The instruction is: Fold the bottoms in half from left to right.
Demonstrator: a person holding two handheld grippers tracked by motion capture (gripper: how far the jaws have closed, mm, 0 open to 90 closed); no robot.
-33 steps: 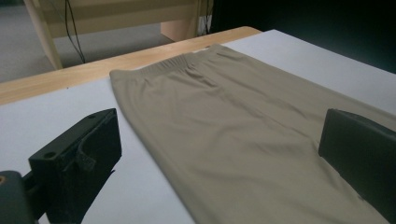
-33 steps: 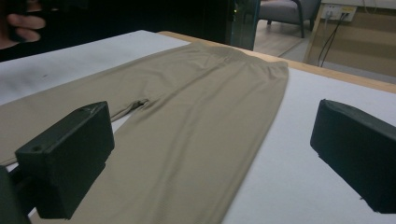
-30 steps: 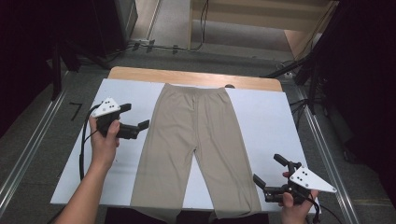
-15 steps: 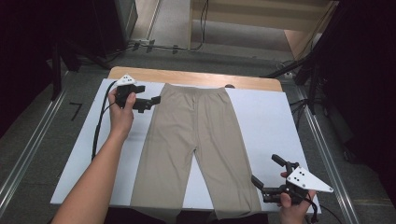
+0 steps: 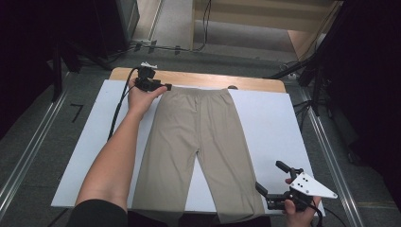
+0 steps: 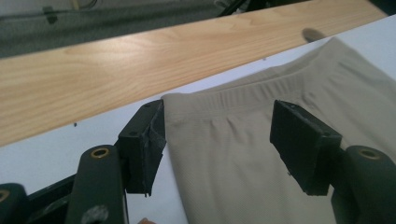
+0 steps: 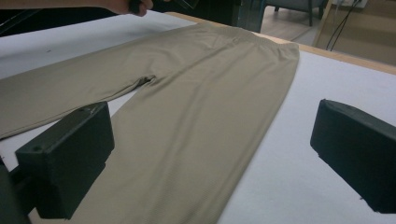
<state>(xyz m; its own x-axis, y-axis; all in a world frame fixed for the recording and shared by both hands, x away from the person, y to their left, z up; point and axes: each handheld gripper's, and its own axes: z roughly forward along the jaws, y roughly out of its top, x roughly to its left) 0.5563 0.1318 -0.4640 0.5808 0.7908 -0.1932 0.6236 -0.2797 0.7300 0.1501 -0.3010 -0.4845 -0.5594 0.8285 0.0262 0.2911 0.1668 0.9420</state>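
Observation:
Beige trousers (image 5: 198,137) lie flat on a white board (image 5: 94,142), waistband at the far side and legs toward me. My left gripper (image 5: 158,87) is at the waistband's far left corner. In the left gripper view its jaws straddle that corner (image 6: 217,123), one pad (image 6: 144,140) at the cloth's side edge, the other above the fabric (image 6: 243,140). The jaws have just been closing but a wide gap remains and the pads do not press. My right gripper (image 5: 269,176) stands open beside the right leg's hem, with trousers (image 7: 187,116) ahead of it.
The wooden table edge (image 5: 255,84) runs just behind the waistband. The left gripper's black cable (image 5: 118,113) trails over the board's left part. Metal rails (image 5: 28,156) flank the table, and dark stands and cables sit on the floor beyond.
The left hand has travelled from the board's left side up to the waistband's far left corner, and its jaws have narrowed. The right gripper has stayed where it was.

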